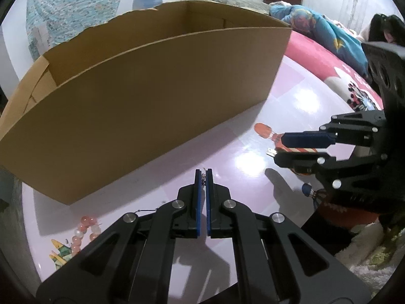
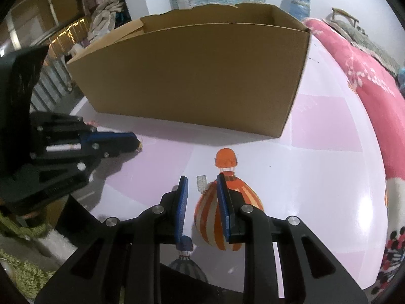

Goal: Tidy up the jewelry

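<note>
Left gripper clamped on small dark beaded trinket, pads nearly together, only a sliver of the piece showing between blue fingertips. Thin wire or chain trailing from under the linkage, away from the open brown cardboard box; probably part of the same piece, cannot tell for sure. Trinket held just in front of the box's near wall, low over the glossy pink table with balloon prints. Key relation: box lies straight ahead of and above the left jaws, rim higher than the fingertips, so likely needs a lift up and over the near wall before any drop.

Right gripper narrow but parted, nothing pinched. Small clear ribbed clip-like piece on the table in the gap, near the tips, closer to the right-side pad, beside the printed orange striped balloon. Long axis runs roughly toward the box, in line with the fingers, so a straight squeeze looks workable. Not touching either pad as far as visible. Well in front of the box, nearer its right-hand corner.

Pink and white bead bracelet lying on the table in front of the box's left end, beside the left gripper's linkage, nearer left hand than right. Box interior hidden from both views.
</note>
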Action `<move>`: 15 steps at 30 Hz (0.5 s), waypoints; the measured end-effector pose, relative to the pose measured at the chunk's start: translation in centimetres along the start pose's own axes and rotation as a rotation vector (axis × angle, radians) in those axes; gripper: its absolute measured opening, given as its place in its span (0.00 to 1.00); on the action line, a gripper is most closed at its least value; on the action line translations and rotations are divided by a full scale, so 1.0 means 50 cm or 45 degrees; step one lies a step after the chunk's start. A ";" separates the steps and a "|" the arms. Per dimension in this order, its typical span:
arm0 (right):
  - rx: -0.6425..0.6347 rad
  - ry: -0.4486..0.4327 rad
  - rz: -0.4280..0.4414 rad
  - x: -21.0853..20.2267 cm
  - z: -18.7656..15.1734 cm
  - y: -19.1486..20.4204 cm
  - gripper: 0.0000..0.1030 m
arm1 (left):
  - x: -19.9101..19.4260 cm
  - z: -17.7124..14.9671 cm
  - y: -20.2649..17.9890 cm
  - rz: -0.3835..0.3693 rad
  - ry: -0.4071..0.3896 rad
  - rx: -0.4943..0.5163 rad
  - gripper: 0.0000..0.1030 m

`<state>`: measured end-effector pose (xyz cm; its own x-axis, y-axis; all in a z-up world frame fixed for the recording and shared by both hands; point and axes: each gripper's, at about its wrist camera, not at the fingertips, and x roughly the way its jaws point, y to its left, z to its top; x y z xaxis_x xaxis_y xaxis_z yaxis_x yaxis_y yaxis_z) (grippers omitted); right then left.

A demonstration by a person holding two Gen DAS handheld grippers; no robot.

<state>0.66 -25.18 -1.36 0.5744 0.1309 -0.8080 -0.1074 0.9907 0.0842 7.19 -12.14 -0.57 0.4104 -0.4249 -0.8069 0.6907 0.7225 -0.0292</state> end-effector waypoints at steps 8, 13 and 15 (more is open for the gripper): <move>-0.066 0.019 -0.078 0.015 0.004 0.029 0.16 | -0.009 -0.004 0.013 0.004 -0.007 -0.018 0.02; -0.100 0.051 -0.068 0.018 0.009 0.039 0.08 | -0.005 -0.003 0.013 0.005 -0.009 -0.026 0.02; -0.081 0.057 -0.048 0.018 0.010 0.033 0.08 | -0.009 -0.004 0.016 0.005 -0.012 -0.031 0.02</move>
<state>1.43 -23.39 -1.66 0.5420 0.0901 -0.8355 -0.1387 0.9902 0.0167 7.44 -11.28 -0.33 0.4190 -0.4271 -0.8013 0.6745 0.7371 -0.0402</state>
